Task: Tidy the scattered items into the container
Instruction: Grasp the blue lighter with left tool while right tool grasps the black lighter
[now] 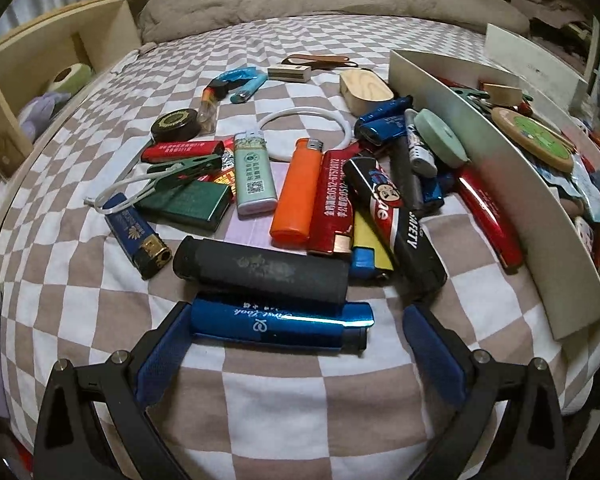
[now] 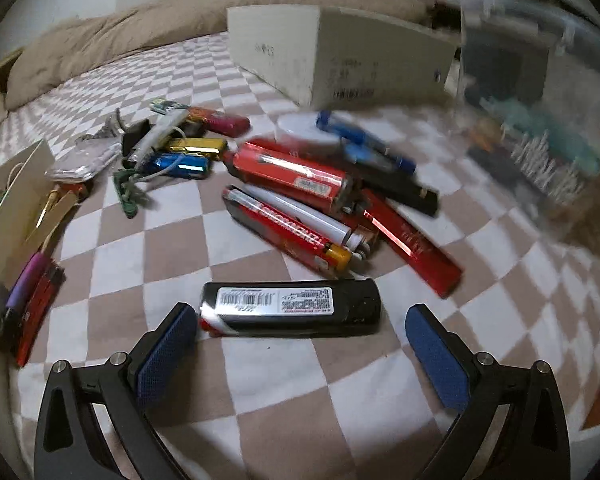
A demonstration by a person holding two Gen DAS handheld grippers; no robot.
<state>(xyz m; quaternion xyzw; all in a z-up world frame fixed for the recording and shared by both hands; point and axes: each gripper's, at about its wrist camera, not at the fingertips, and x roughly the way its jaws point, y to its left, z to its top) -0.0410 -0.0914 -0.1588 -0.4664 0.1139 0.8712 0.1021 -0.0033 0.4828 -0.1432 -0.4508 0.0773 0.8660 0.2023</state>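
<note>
In the left wrist view many lighters and small items lie scattered on a checkered bedsheet. My left gripper (image 1: 296, 332) is open, its blue pads either side of a shiny blue lighter (image 1: 280, 326) that lies crosswise on the sheet. A black tube (image 1: 260, 270) lies just beyond it. The white container (image 1: 496, 184) stands at the right, holding several items. In the right wrist view my right gripper (image 2: 300, 332) is open around a black lighter (image 2: 292, 308) with a white barcode label. A pile of red lighters (image 2: 296, 178) lies beyond it.
A white cardboard box (image 2: 332, 56) stands at the back of the bed. A clear plastic box (image 2: 532, 92) is at the right, blurred. A beige blanket (image 1: 300, 0) lies along the far edge. A wooden shelf (image 1: 40, 80) flanks the bed's left. An orange lighter (image 1: 296, 196) lies mid-pile.
</note>
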